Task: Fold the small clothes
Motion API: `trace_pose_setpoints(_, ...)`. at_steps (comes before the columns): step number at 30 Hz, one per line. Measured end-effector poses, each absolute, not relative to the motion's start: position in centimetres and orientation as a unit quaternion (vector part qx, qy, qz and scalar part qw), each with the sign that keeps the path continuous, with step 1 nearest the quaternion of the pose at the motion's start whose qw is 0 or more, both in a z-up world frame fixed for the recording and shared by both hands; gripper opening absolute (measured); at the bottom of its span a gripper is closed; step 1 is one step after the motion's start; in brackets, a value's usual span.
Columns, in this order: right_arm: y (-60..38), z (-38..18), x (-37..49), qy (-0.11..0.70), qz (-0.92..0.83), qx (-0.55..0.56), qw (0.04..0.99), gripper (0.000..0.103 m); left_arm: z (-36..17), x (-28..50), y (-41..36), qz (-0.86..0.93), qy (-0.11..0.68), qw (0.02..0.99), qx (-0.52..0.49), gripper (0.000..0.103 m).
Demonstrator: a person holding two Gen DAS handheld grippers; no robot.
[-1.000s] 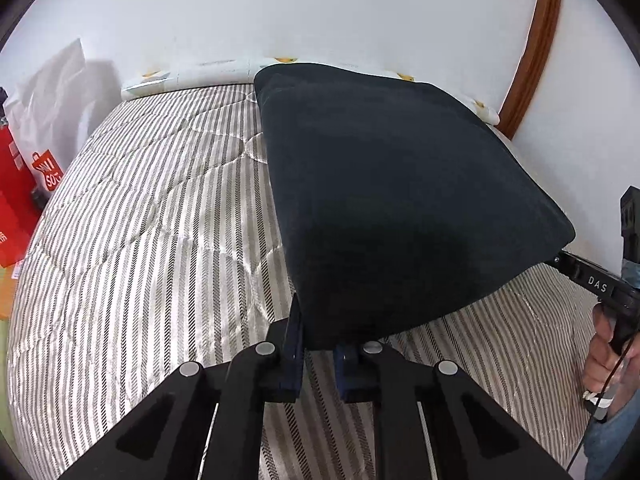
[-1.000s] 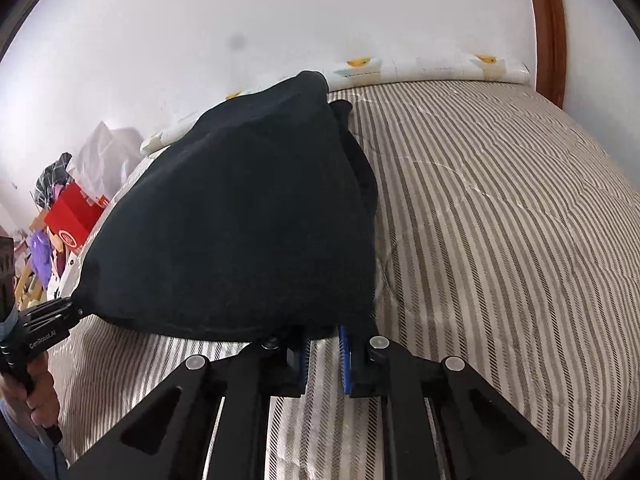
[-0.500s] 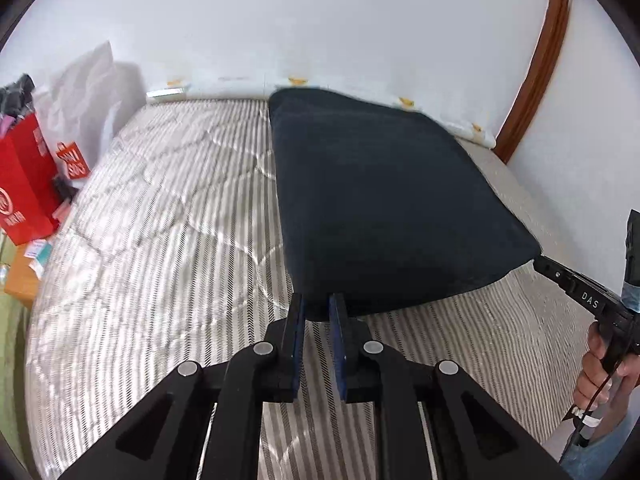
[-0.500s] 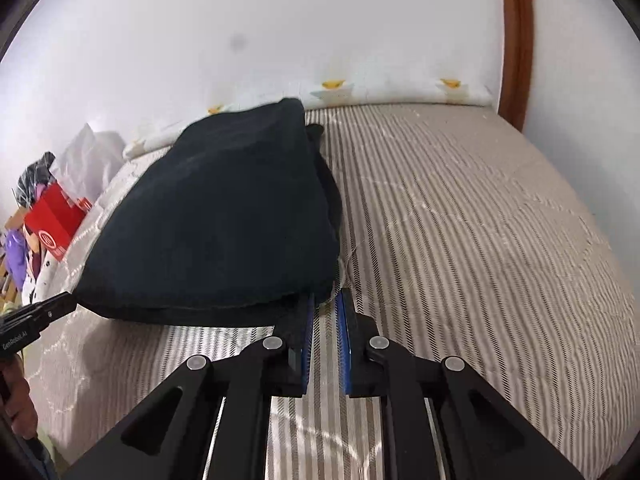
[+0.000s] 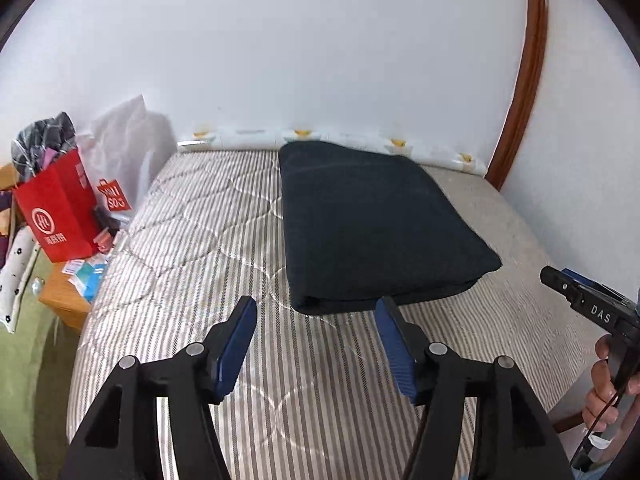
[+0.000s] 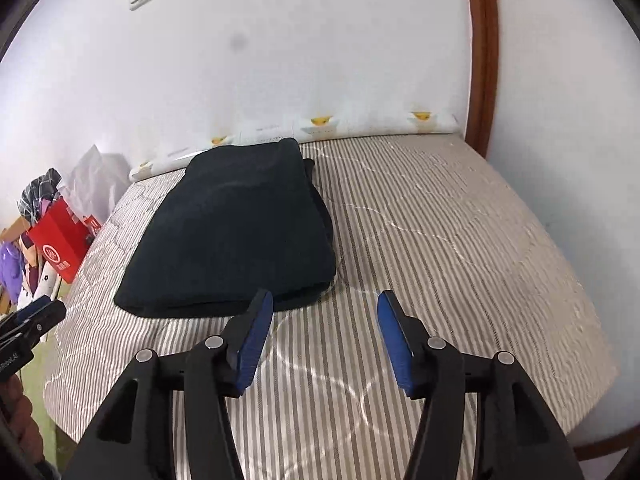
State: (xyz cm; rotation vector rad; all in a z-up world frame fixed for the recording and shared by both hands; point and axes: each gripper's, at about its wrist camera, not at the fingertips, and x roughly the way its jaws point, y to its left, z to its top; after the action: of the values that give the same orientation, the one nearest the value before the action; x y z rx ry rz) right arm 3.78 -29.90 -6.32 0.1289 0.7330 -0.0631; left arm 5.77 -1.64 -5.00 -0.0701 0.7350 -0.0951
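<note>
A dark navy garment [image 5: 372, 224] lies folded flat on the striped mattress [image 5: 192, 248]; it also shows in the right wrist view [image 6: 240, 232]. My left gripper [image 5: 316, 312] is open and empty, just short of the garment's near left corner. My right gripper [image 6: 325, 306] is open and empty, just short of the garment's near right corner. The right gripper also shows at the right edge of the left wrist view [image 5: 584, 300], and the left gripper at the left edge of the right wrist view [image 6: 32, 320].
A red paper bag [image 5: 60, 208] and a white plastic bag [image 5: 124, 152] stand left of the bed on a wooden stand [image 5: 64, 300]. A white wall [image 5: 320, 60] backs the bed. A brown door frame [image 5: 524, 72] stands at the right.
Both grippers lowered the garment's near edge onto the mattress, opened and let go of it, then drew back a little. The garment now lies flat.
</note>
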Motion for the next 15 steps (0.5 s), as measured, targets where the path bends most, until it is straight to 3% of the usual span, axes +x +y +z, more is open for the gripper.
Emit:
trace_pose_setpoints(4,-29.4,-5.1,1.2,0.344,-0.047,0.048,0.936,0.059,-3.6,3.5,-2.0,-0.038,0.341,0.939,-0.029,0.074)
trace_pose_setpoints(6,-29.4,-4.5,-0.3,0.338,-0.059,0.048,0.938,0.081,-3.1,2.3,-2.1,-0.030,0.331,0.943,-0.025,0.079)
trace_pose_setpoints(8,-29.1,-3.9,-1.9,0.321,-0.071,0.039,0.944,0.088,-2.8,1.3,-2.2,-0.022,0.324,0.945,-0.022,0.080)
trace_pose_setpoints(15,-29.4,-3.3,-6.2,0.303,-0.098,0.023,0.948,0.099,-2.1,-1.6,-2.7,-0.019,0.309,0.951,-0.019,0.086)
